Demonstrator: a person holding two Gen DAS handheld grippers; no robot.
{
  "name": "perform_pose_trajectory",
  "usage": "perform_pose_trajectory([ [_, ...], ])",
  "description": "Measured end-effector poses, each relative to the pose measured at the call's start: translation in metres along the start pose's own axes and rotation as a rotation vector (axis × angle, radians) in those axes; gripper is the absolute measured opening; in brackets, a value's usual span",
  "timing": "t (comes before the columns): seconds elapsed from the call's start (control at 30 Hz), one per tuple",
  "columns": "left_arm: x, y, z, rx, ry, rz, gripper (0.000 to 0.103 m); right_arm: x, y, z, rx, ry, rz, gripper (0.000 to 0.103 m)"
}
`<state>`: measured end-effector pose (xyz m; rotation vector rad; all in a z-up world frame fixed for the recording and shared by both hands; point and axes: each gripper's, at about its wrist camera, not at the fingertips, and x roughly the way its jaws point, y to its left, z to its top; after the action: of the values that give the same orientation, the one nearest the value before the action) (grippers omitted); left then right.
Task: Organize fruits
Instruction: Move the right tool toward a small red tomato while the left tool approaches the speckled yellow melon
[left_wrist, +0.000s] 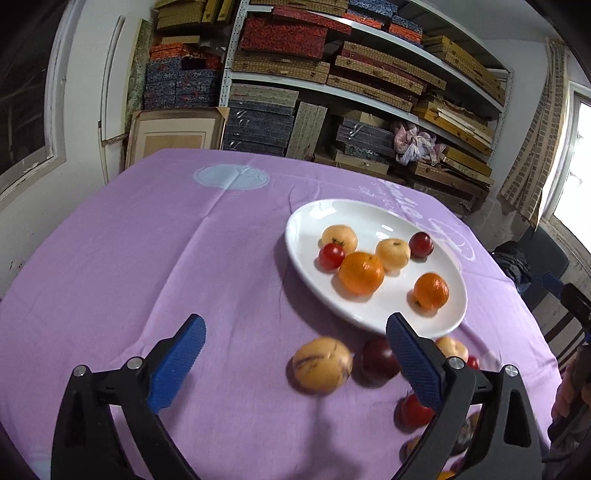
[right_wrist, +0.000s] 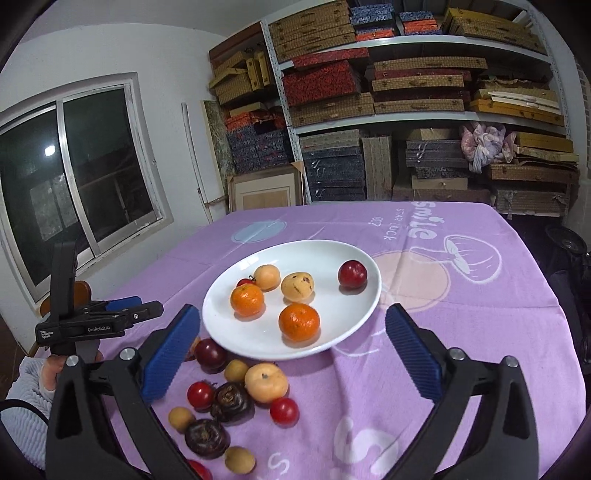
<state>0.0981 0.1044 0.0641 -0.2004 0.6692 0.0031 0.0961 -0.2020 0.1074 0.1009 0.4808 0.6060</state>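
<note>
Both the left gripper (left_wrist: 295, 332) and right gripper (right_wrist: 293, 323) gape wide, holding nothing. Six small fruits, orange, pale yellow and dark red, sit on the white plate (right_wrist: 221, 325) mid-table; more fruits (right_wrist: 266, 382) lie loose by its near rim.

I see my left gripper (left_wrist: 295, 363) with its blue pads spread wide, nothing between them, above a purple tablecloth (left_wrist: 147, 266). Ahead sits a white oval plate (left_wrist: 306, 229) holding two oranges, two pale yellow fruits and two red ones. A tan fruit (left_wrist: 322, 363) lies loose just before the plate.
</note>
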Motion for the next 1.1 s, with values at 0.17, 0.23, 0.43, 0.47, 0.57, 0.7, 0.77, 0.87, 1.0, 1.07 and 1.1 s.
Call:
perform_pose_trajectory([
  [0.17, -0.012, 0.016, -0.035, -0.046, 0.07, 0.008, 0.1, -0.01, 0.005, -0.044, -0.03, 0.057, -0.138, 0.099],
  [0.23, -0.012, 0.017, -0.041, -0.042, 0.097, 0.015, 0.1, -0.004, 0.008, -0.048, -0.06, 0.09, -0.118, 0.099],
  [0.43, 0.011, 0.002, -0.052, 0.052, 0.216, 0.079, 0.1, 0.024, 0.027, -0.061, -0.17, 0.212, -0.128, 0.099],
  [0.47, 0.013, 0.0, -0.054, 0.071, 0.229, 0.09, 0.1, 0.029, 0.029, -0.062, -0.18, 0.234, -0.131, 0.099],
  [0.57, 0.015, -0.007, -0.058, 0.119, 0.241, 0.106, 0.1, 0.031, 0.034, -0.064, -0.201, 0.235, -0.135, 0.099],
  [0.7, 0.018, -0.011, -0.061, 0.153, 0.254, 0.128, 0.1, 0.043, 0.037, -0.068, -0.222, 0.289, -0.139, 0.079],
  [0.77, 0.018, -0.012, -0.06, 0.155, 0.254, 0.129, 0.1, 0.055, 0.037, -0.07, -0.221, 0.347, -0.134, 0.045],
  [0.87, 0.018, -0.012, -0.06, 0.154, 0.254, 0.129, 0.1, 0.066, 0.032, -0.07, -0.191, 0.386, -0.1, 0.045],
  [1.0, 0.018, -0.012, -0.06, 0.155, 0.254, 0.129, 0.1, 0.073, 0.031, -0.067, -0.206, 0.382, -0.113, 0.039],
  [1.07, 0.018, -0.012, -0.06, 0.155, 0.254, 0.129, 0.1, 0.08, 0.032, -0.067, -0.208, 0.406, -0.093, 0.026],
  [1.1, 0.018, -0.012, -0.06, 0.155, 0.254, 0.129, 0.1, 0.083, 0.031, -0.067, -0.21, 0.418, -0.094, 0.026],
])
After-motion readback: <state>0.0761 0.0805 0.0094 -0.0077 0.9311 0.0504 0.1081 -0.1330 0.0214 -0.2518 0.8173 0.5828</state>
